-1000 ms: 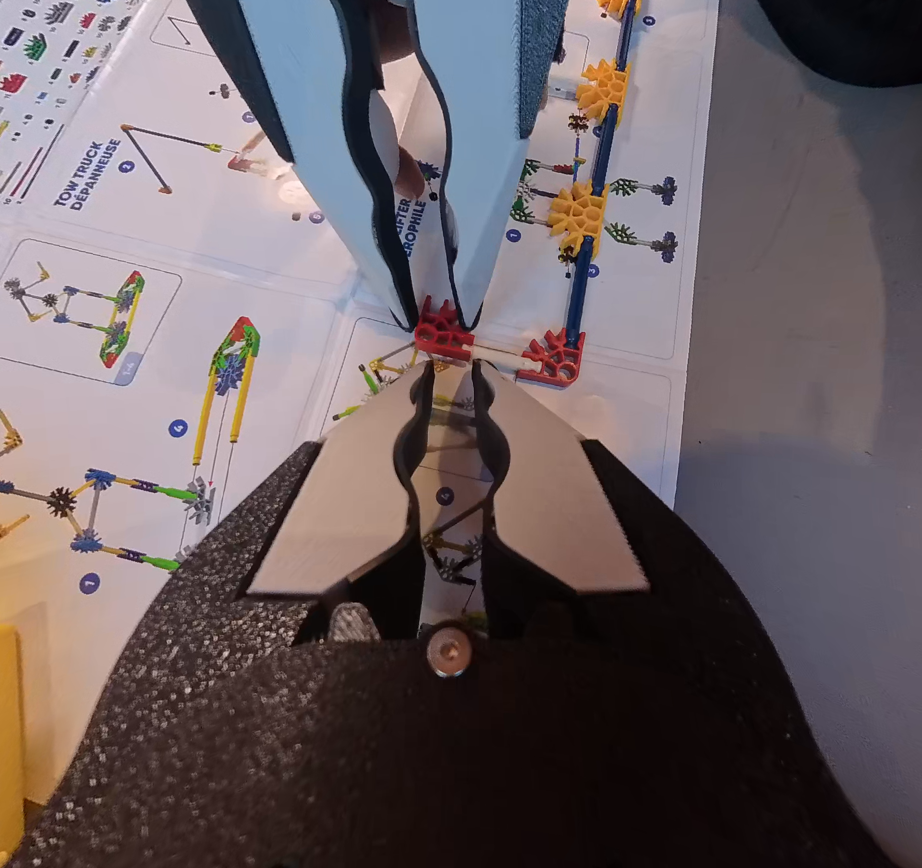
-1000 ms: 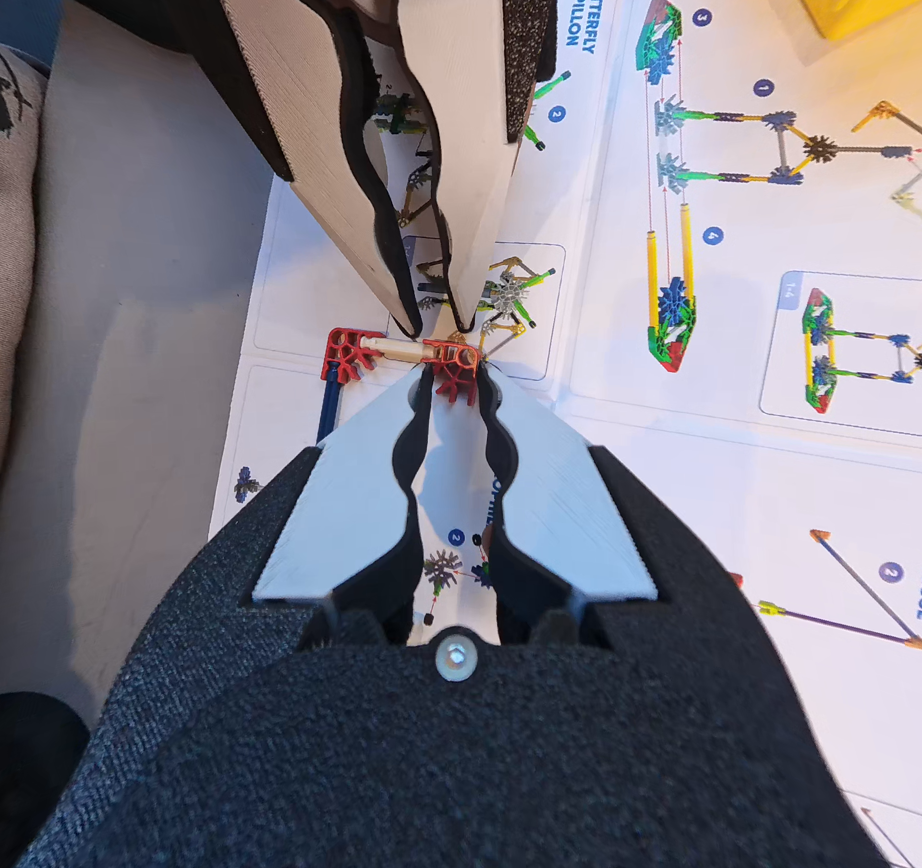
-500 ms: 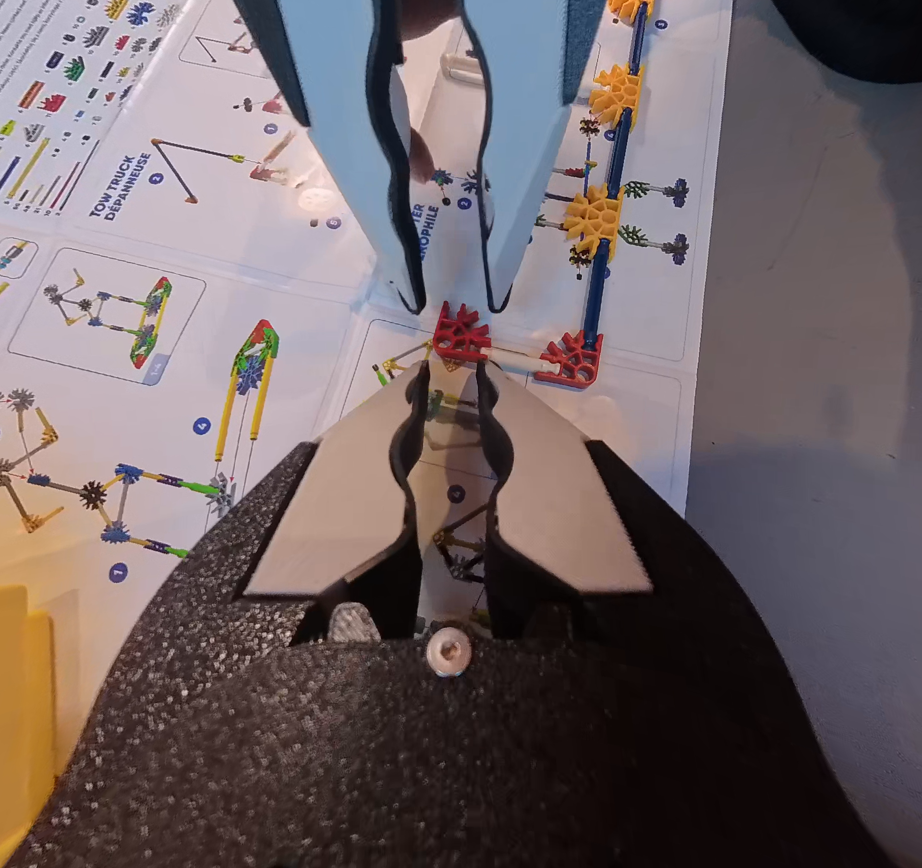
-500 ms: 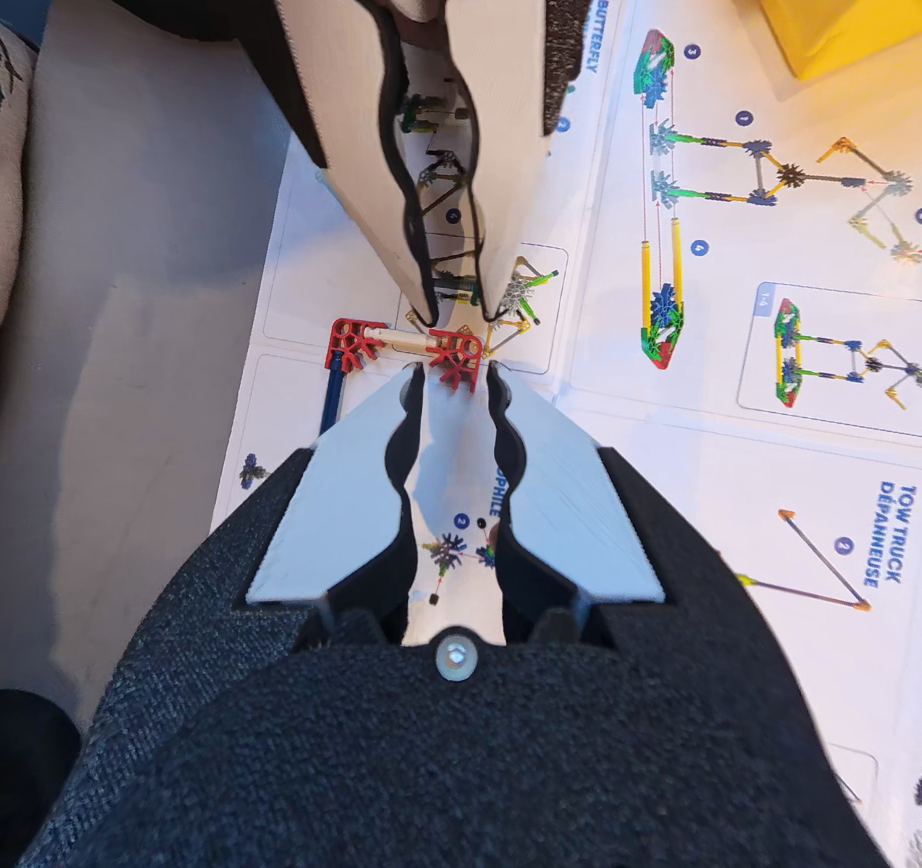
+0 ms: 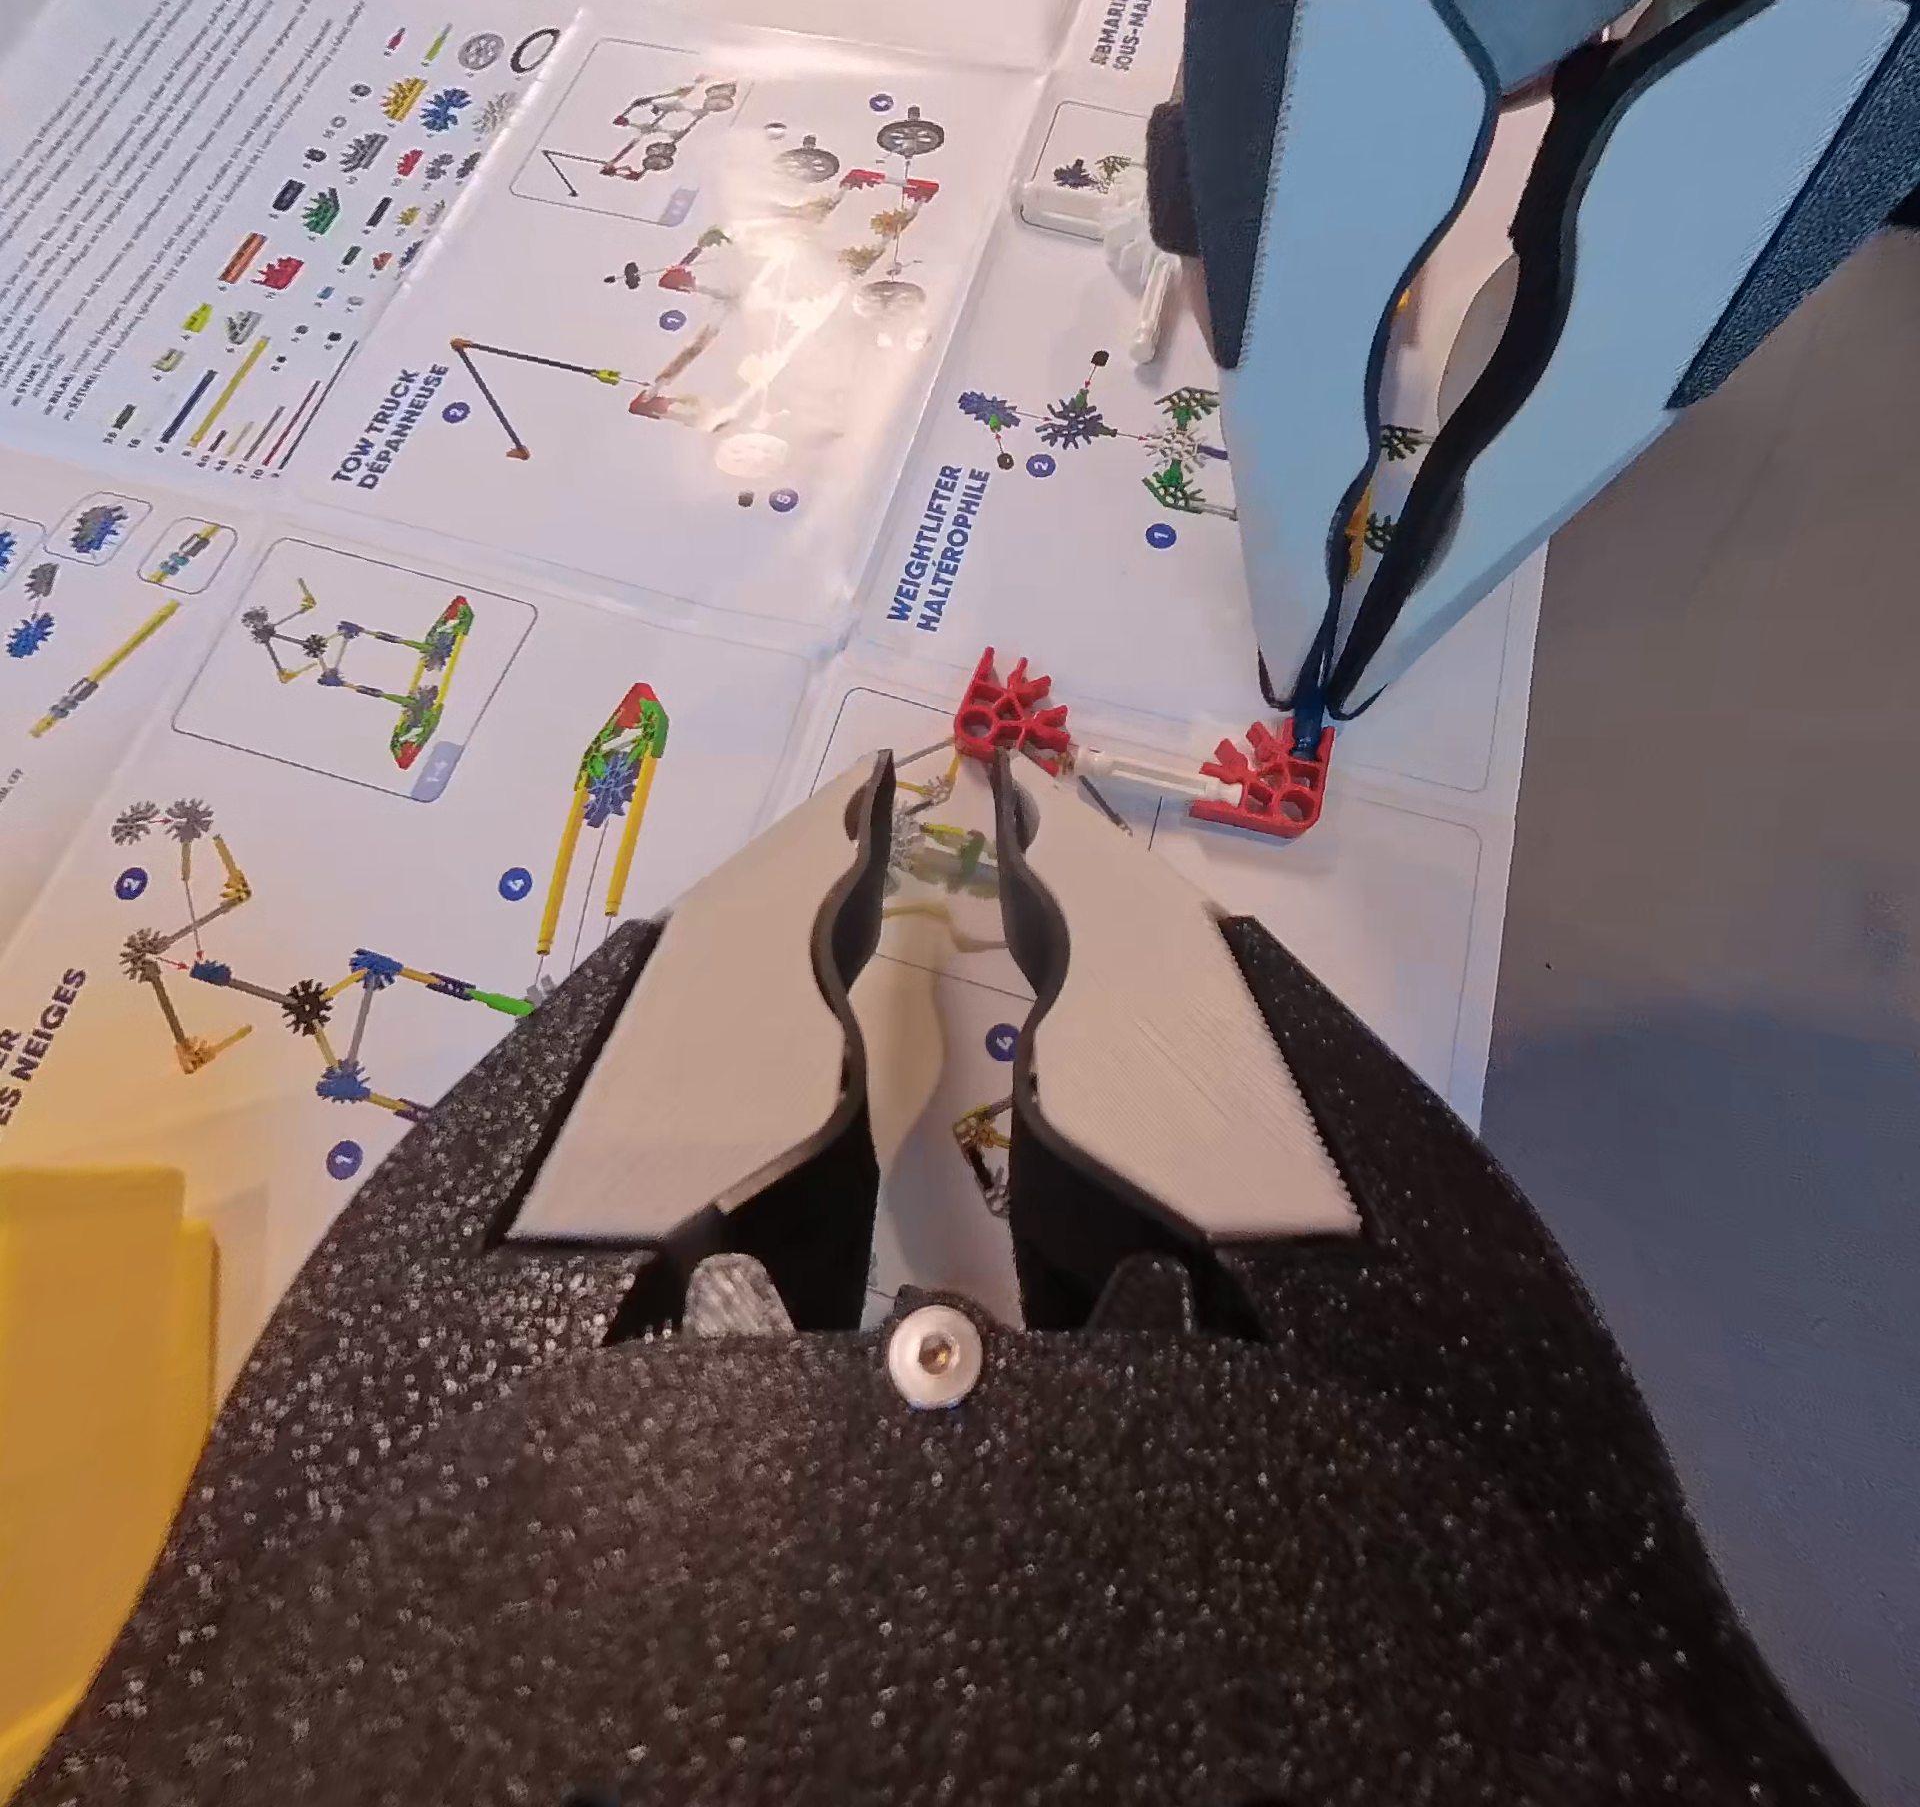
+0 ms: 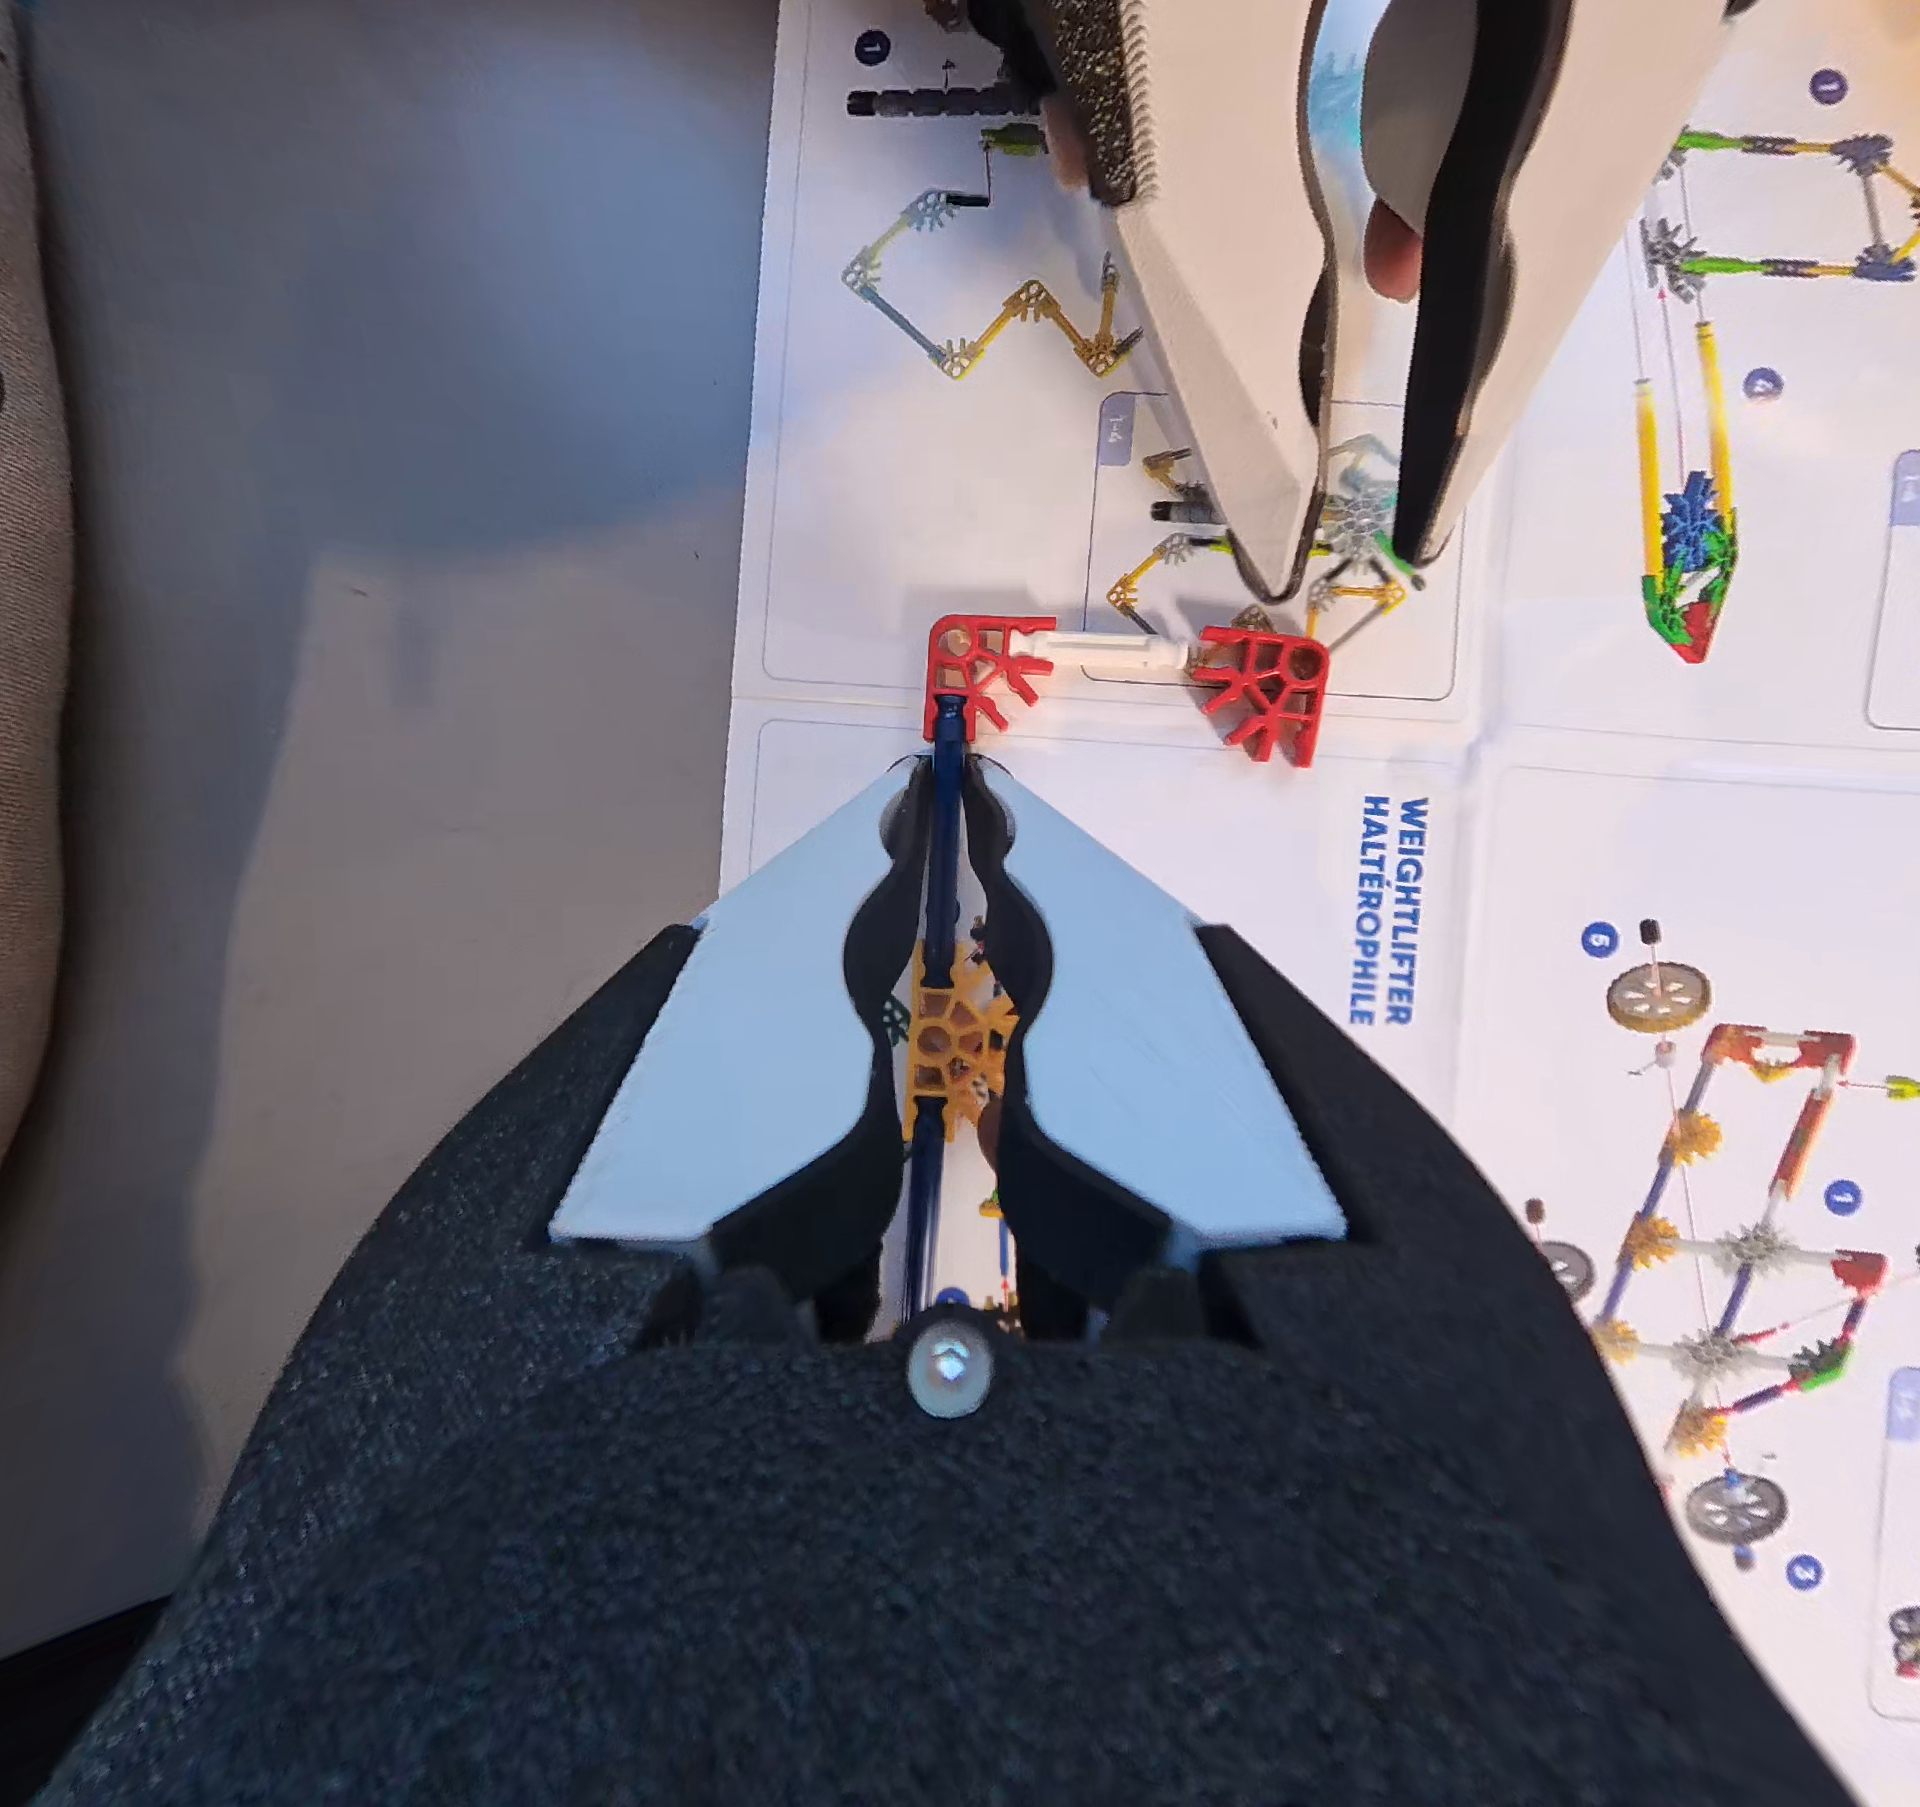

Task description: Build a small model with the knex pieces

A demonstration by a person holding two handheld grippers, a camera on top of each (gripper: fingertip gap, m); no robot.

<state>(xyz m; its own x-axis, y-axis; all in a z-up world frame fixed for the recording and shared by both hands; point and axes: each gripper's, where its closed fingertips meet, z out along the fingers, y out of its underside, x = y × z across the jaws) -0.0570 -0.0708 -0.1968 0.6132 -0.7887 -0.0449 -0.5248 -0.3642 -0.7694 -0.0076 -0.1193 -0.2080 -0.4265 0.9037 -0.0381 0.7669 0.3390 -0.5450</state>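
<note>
**Right gripper clamps blue rod of toy frame**

The right gripper (image 6: pixel 943 770) has its fingers pressed together on a dark blue rod (image 6: pixel 940 884), just short of the red corner connector (image 6: pixel 971 668) on the instruction sheet (image 6: pixel 1143 822). A white rod (image 6: pixel 1107 654) joins that connector to a second red connector (image 5: pixel 1010 713). Just beside the second connector, the left gripper (image 5: pixel 943 775) hovers, fingers apart and holding nothing.

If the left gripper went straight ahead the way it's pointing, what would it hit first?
Probably the near red connector, just beyond the left gripper tips. The jaws are open with nothing between them. Height above the sheet is unclear, so it might pass over.
</note>
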